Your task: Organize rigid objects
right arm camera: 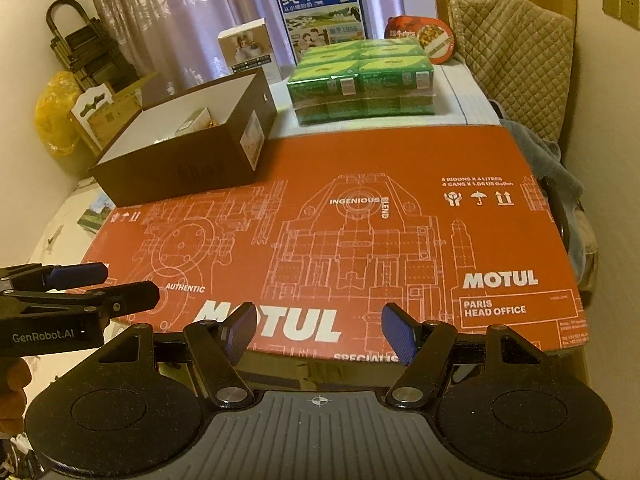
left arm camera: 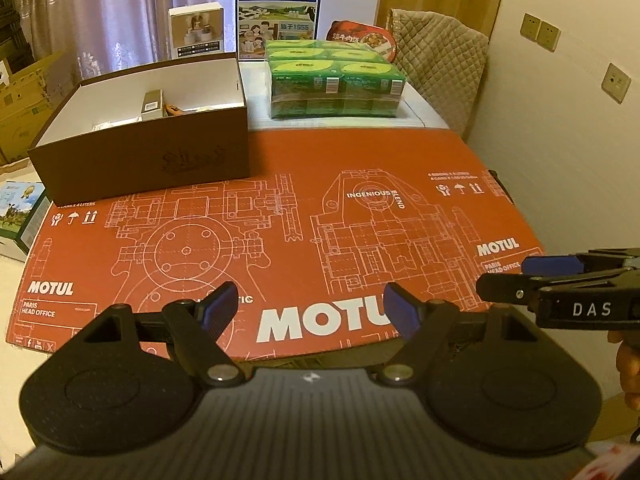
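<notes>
Hiding contents: brown box (left arm camera: 140, 152) walls

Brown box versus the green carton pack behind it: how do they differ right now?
The brown box is open-topped with small items loose inside; the green carton pack is sealed in clear wrap. The brown box is one plain dark container with white inner walls; the green carton pack is several bright printed cartons stacked in layers. The brown box sits on the red Motul cardboard; the green carton pack sits on the white surface beyond it. Both stand upright, untouched by either hand-held gripper.
</notes>
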